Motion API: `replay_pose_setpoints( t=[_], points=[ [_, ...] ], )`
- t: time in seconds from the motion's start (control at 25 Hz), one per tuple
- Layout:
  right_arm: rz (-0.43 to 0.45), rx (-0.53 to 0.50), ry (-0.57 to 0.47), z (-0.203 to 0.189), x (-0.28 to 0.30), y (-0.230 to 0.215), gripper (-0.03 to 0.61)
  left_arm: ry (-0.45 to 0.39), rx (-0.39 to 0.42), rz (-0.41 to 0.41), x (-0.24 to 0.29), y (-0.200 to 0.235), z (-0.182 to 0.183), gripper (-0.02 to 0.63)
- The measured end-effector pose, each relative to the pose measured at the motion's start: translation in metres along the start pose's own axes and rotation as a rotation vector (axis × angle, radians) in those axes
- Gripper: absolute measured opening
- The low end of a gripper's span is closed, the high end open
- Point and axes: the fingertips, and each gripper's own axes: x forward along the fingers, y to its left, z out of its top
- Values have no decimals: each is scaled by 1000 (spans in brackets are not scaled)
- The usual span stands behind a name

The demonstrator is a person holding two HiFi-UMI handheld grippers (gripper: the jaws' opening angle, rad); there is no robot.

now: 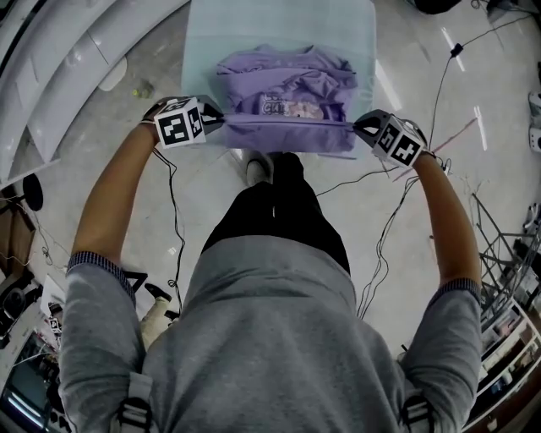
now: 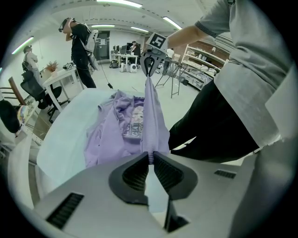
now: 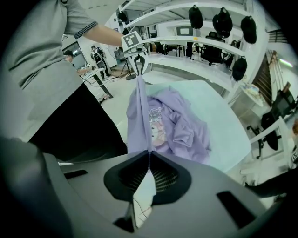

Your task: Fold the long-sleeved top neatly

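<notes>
The purple top lies bunched on a pale blue-green tabletop with its printed front facing up. Its near edge is pulled into a straight, taut line along the tabletop's near side. The left tool is clamped on one end of that edge and the right tool on the other. In each tool's own view the jaws are pinched together on the ribbed purple cloth, and the fabric runs as a narrow band across to the opposite tool. The rest of the top sits in loose, crumpled folds behind the stretched edge, toward the middle of the tabletop. The one holding the tools stands close against the near side, in a grey shirt and dark trousers, arms spread wide. Around them the grey floor is glossy and catches streaks of light, and thin black cables trail over it. Long white curved shelves run along one side of the room, with dark rounded things hanging above them. On the other side another person stands by a white desk, with an office chair near it, metal racks farther off, and strip lights on the ceiling.
</notes>
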Motion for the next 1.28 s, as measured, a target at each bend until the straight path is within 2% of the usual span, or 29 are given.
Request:
replay_pose_setpoints(
  t=[0.48, 0.88, 1.04, 1.28],
  points=[
    [46, -48, 12, -4, 3, -91, 29, 2, -36, 12, -1, 76, 25, 49],
    [56, -80, 0, 6, 19, -158, 29, 19, -82, 25, -3, 138, 24, 49],
    [55, -72, 2, 4, 38, -178, 28, 52, -129, 26, 12, 161, 13, 49],
    [42, -53, 22, -4, 69, -203, 29, 37, -246, 42, 38, 194, -1, 49]
  ],
)
